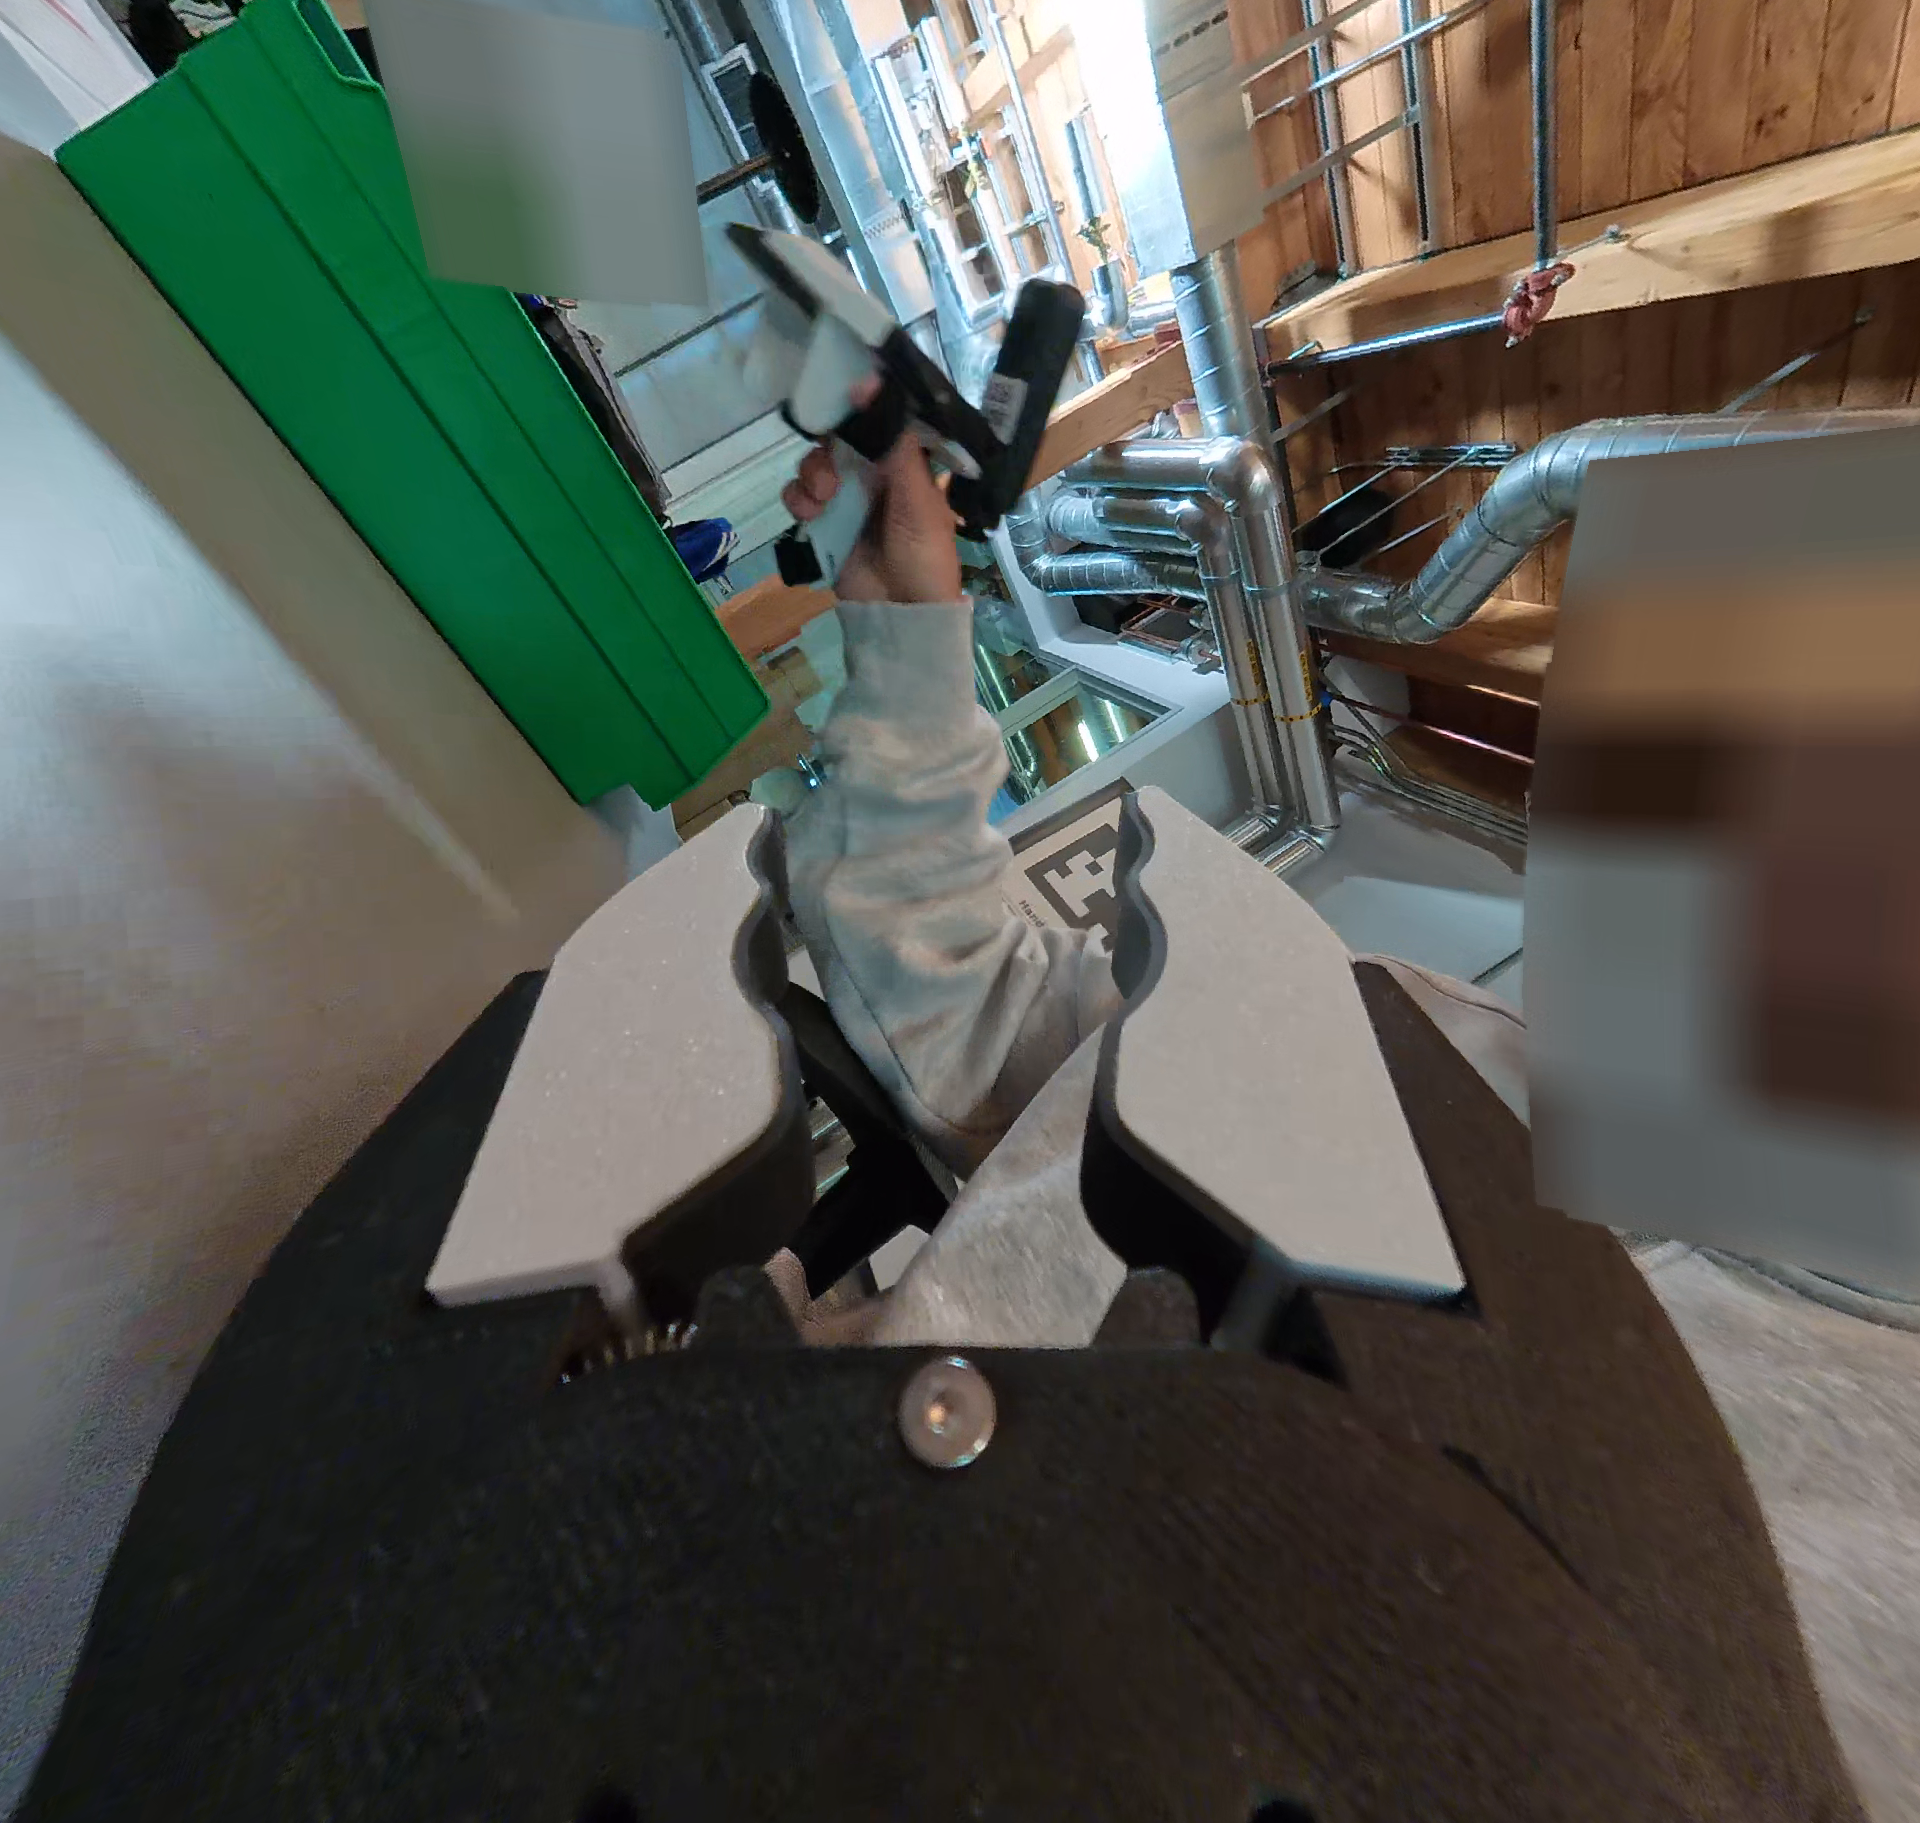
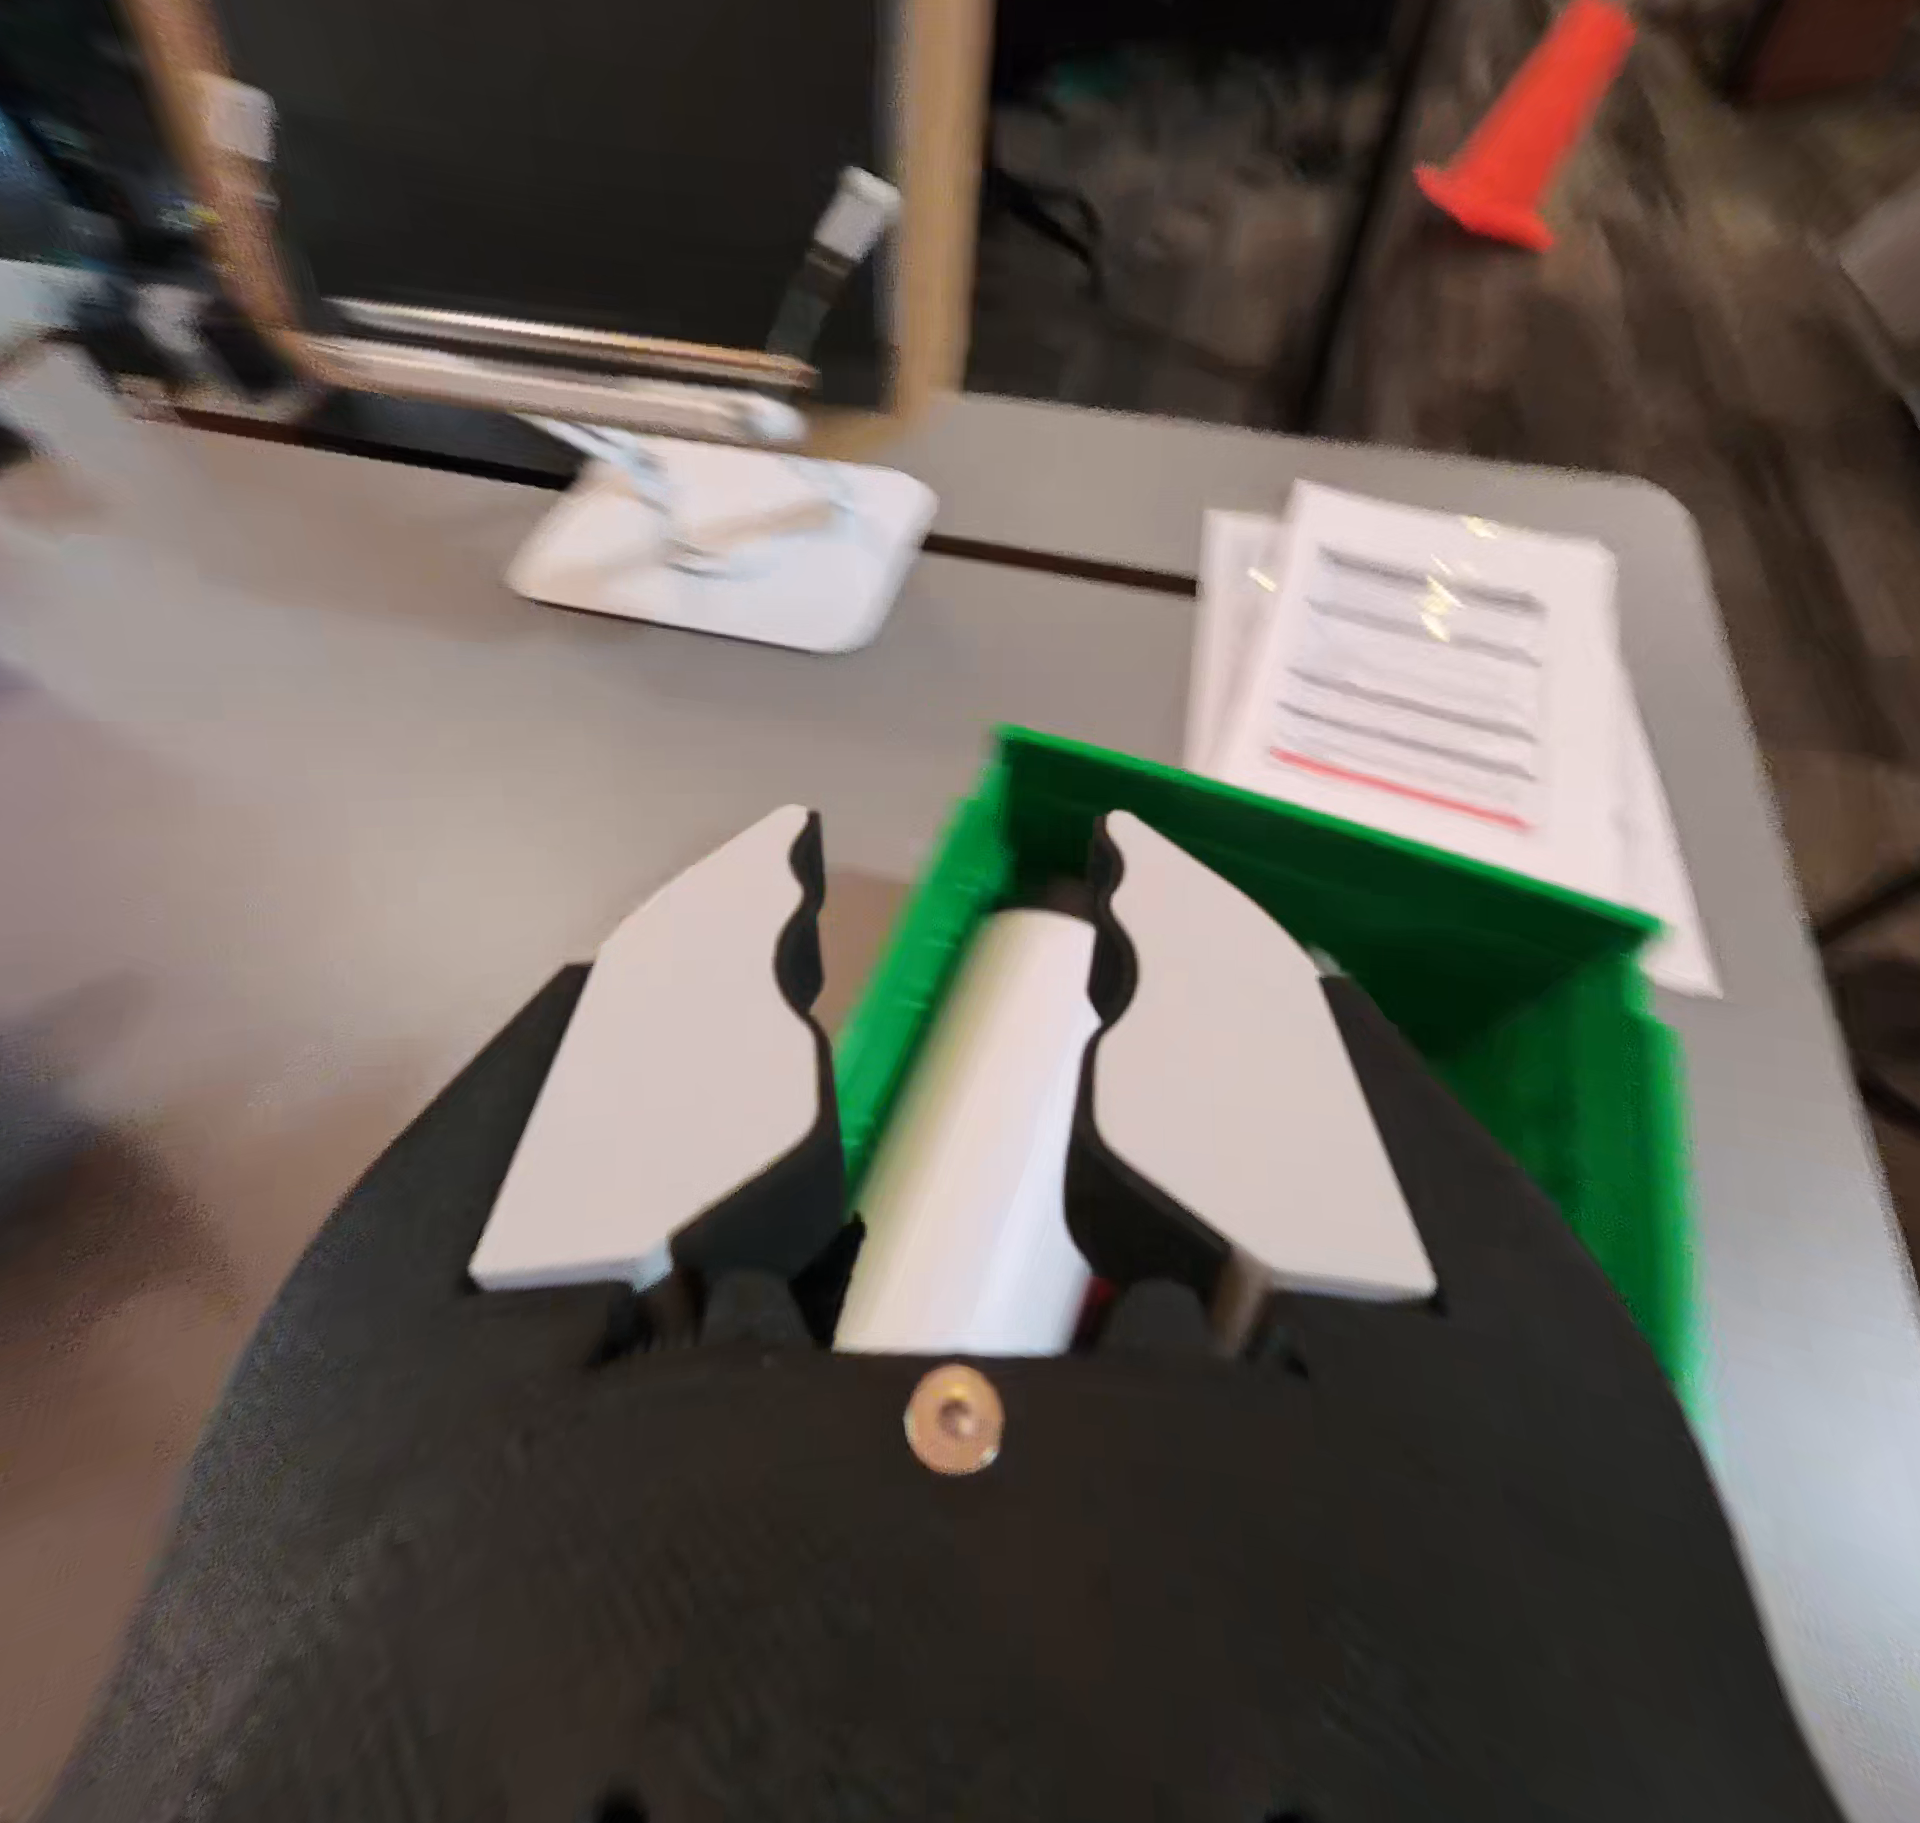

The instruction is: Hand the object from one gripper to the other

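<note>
Right gripper (image 2: 961,926) hangs over the green bin (image 2: 1455,952) on the grey surface (image 2: 416,734), fingers spread wide, nothing between them. A white roll (image 2: 977,1098) lies lengthwise in the bin, directly below the gap; view is motion-blurred, so I cannot tell whether the fingers touch it.

Left gripper (image 1: 951,900) is also wide open and empty, pointed up and sideways at the sleeve (image 1: 914,838) of the person's other arm, well away from the bin.

Judged step: pick up the roll with the right gripper, handover not yet begun.

Notes for doing it well:
- Centre the roll between the fingers; the left bin wall sits close to the left finger, risk of snagging.
- Grip near mid-length but leave one end free for the left gripper.
- Papers (image 2: 1423,672) and a white tray (image 2: 727,558) lie beyond the bin, not in the way.
</note>
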Tool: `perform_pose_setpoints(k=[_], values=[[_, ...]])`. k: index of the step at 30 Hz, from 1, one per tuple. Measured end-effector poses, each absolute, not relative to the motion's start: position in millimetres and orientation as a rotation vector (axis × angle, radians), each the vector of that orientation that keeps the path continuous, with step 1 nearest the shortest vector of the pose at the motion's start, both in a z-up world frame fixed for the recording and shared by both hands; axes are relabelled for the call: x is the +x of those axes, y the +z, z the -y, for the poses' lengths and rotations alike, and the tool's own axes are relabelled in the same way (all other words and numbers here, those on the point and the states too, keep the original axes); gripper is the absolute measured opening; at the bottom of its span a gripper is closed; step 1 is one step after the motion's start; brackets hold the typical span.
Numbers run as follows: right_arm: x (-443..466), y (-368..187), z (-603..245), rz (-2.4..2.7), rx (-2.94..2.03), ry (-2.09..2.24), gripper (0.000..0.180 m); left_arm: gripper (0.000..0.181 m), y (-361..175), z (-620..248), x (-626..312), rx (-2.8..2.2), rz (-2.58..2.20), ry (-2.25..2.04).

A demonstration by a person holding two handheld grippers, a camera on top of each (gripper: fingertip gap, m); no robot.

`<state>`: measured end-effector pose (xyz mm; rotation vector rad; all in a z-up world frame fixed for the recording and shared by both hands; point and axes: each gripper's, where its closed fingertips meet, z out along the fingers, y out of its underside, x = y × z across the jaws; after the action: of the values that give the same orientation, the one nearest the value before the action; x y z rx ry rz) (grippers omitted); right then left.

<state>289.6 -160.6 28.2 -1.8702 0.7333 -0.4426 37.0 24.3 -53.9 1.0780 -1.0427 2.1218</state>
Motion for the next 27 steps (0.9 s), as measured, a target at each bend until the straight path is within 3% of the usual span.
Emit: perform_pose_setpoints(k=[4,8,15,22,27], values=[[193.2,37.7,81.6,-0.414,-1.78,-0.314,0.043,0.062,-51.8,-20.4,41.2,1.07,1.053,2.124],[102.4,27.4,34.0,-0.21,-1.479,-0.227,0.015,0.061,-51.4,-17.1,43.4,1.081,1.133,2.131],[64.2,-53.8,3.6,-0.191,-1.679,-0.252,0.017,0.056,-55.7,-34.8,49.8,1.178,1.226,2.181],[57.8,-76.1,-9.8,-0.315,-1.685,0.118,0.019,0.022,-27.2,-81.9,52.1,1.301,1.415,2.295],[58.3,-69.6,-7.3,-0.434,-1.586,0.345,0.024,0.015,26.8,-155.0,39.8,1.484,1.572,2.445]])
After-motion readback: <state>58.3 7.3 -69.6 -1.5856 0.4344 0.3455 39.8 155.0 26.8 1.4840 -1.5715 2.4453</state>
